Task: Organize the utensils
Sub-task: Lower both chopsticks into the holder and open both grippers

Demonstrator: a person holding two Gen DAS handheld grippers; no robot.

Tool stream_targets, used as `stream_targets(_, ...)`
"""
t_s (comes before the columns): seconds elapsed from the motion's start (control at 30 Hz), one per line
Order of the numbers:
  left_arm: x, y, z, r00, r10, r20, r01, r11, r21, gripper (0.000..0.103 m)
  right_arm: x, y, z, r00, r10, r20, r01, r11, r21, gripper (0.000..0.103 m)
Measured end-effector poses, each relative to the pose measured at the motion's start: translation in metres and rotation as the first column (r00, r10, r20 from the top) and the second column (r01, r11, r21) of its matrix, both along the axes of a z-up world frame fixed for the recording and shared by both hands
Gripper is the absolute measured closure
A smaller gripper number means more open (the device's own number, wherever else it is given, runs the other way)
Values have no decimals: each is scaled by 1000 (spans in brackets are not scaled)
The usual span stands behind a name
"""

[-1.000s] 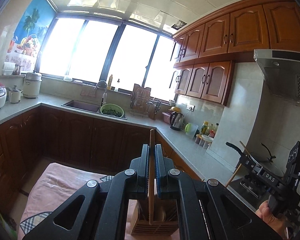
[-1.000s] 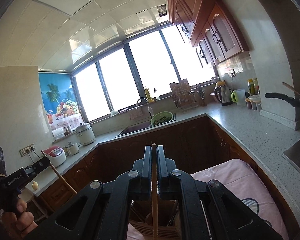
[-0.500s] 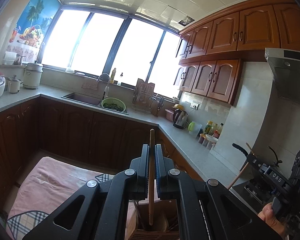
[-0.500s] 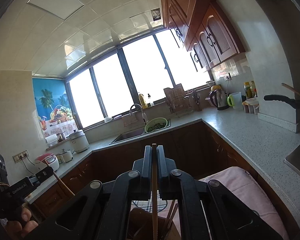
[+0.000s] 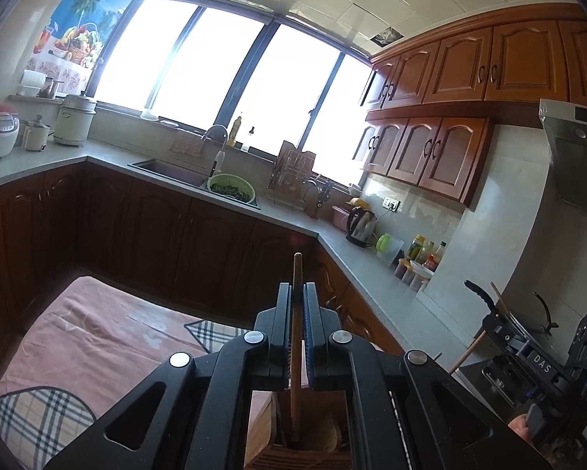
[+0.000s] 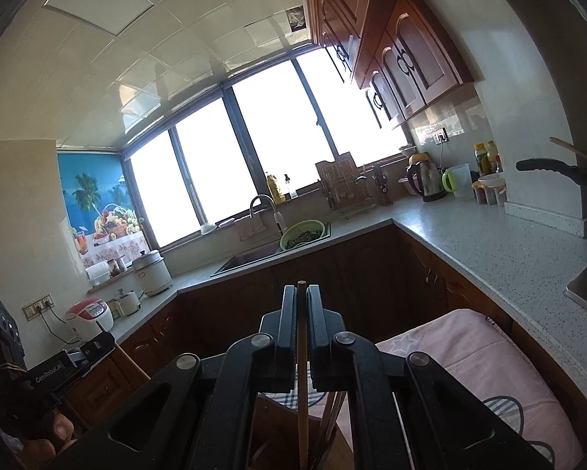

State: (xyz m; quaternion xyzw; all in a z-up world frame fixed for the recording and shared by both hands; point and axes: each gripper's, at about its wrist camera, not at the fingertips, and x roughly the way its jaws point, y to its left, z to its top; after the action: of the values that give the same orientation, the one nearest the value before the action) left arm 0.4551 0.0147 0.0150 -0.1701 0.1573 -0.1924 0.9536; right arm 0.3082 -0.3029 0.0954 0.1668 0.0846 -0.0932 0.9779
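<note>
While each chopstick stands upright over the wooden holder (image 5: 313,431), task looks partly done: more sticks already inside, these two unreleased. Left hand-held gripper (image 5: 297,305) pinching a chopstick (image 5: 296,372), tip down inside; right hand-held gripper (image 6: 302,309) pinching another chopstick (image 6: 302,391), likewise vertical.
</note>
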Motion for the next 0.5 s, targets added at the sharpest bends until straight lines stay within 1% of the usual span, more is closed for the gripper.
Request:
stream_targets(0.07, -4, 4, -6, 1000, 2, -8, -2, 1000, -1, 100, 2, 0, -6, 1000, 0, -10, 0, 1000, 7, 99)
stream_targets(0.3, 2, 2, -15, 999, -5, -47, 5, 1000, 1, 100, 9, -1, -26, 999, 0, -46, 1, 1000, 28, 99)
stream_targets(0.5, 11, -4, -22, 996, -9, -84, 12, 1000, 26, 100, 13, -5, -36, 998, -5, -69, 8, 999, 41, 99)
